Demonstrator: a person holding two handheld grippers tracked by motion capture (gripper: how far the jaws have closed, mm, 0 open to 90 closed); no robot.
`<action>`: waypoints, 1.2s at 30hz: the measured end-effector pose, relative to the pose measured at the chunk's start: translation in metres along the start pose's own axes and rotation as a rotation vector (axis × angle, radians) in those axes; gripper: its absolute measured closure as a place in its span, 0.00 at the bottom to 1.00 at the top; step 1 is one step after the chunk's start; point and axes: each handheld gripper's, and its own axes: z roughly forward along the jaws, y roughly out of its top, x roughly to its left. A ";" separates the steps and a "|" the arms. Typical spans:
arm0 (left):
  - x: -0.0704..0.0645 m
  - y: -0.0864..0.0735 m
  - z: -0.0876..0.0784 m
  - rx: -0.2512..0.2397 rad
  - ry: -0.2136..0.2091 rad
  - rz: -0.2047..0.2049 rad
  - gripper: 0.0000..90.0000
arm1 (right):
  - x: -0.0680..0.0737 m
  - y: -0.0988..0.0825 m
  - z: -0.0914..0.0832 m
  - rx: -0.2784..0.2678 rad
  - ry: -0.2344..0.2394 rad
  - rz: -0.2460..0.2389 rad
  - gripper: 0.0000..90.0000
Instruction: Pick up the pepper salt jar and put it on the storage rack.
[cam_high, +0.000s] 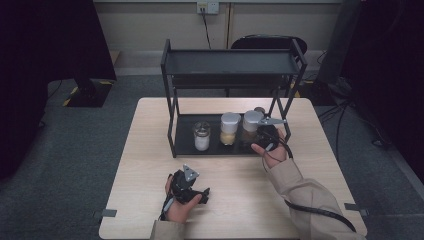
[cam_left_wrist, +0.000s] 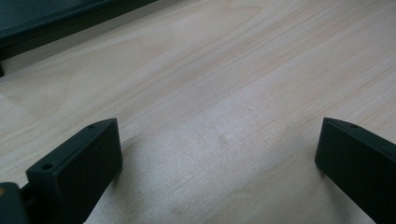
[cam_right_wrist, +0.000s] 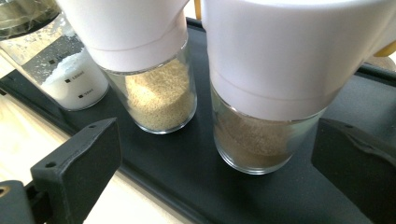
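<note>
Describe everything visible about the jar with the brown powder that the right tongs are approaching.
The brown-powder jar is a clear glass cylinder under a wide white cap, filled partway with fine brown grains. It stands upright at the right end of the rack's black lower tray, beside a like jar of yellowish grains, apart from it. The right tongs are open before it, not touching.

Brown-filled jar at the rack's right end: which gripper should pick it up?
Right. The right gripper sits at the rack's lower shelf, jaws open, with the brown-filled jar just ahead between them. The left gripper rests on the bare table, well away from the jars.
</note>
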 end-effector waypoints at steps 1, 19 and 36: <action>0.000 0.000 0.000 0.000 0.000 0.000 0.00 | 0.000 0.000 0.000 0.000 0.001 -0.002 0.01; 0.000 0.000 0.000 0.000 0.000 0.000 0.00 | 0.000 -0.007 -0.009 -0.004 0.009 -0.004 0.01; 0.000 0.000 0.000 0.000 0.000 0.000 0.00 | 0.003 -0.019 -0.019 -0.010 0.059 -0.011 0.01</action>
